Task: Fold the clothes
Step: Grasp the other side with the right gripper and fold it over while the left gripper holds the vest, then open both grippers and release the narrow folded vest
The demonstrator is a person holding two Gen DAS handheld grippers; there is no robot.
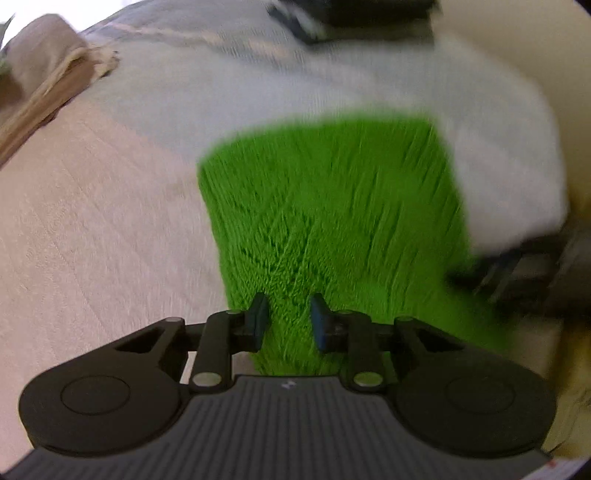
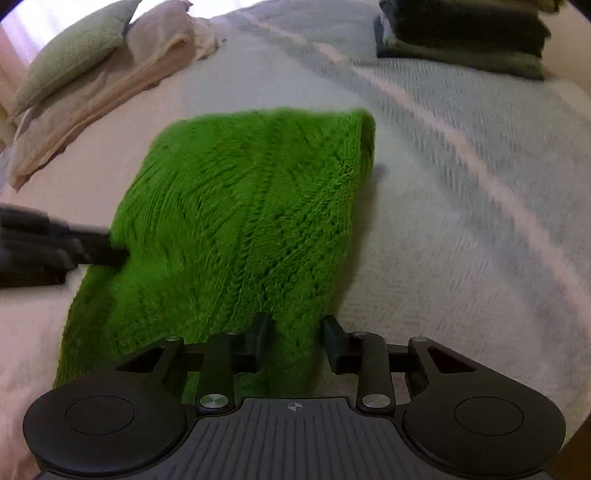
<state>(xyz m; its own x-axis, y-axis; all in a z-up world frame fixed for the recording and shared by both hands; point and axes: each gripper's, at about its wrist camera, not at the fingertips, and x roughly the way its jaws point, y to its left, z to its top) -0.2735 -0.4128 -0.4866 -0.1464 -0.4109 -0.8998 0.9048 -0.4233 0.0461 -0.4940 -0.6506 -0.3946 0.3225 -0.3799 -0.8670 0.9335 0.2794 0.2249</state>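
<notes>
Nearest the lens in each wrist view is the black body of the gripper itself, and past it the bed fills almost everything, covered by a pale spread with a woven texture and a light stripe running diagonally across it. On that spread lies the green fuzzy garment, a thick pile knit folded into a rough rectangle, its far edge rolled over and its near edge reaching under both sets of fingers. At the head of the bed, upper left in the right wrist view, a sage pillow rests on a heap of beige linen; at upper right sits a dark folded stack of clothes, well apart from the green piece. The left gripper has its blue-padded fingers parted by a narrow gap with green pile bunched between them; motion blur makes it unclear whether the pads truly press on the cloth. It also shows in the right wrist view as a dark blurred shape touching the garment's left edge. The right gripper stands part open, its left finger against the cloth's near right corner and its right finger clear of it over the spread.
</notes>
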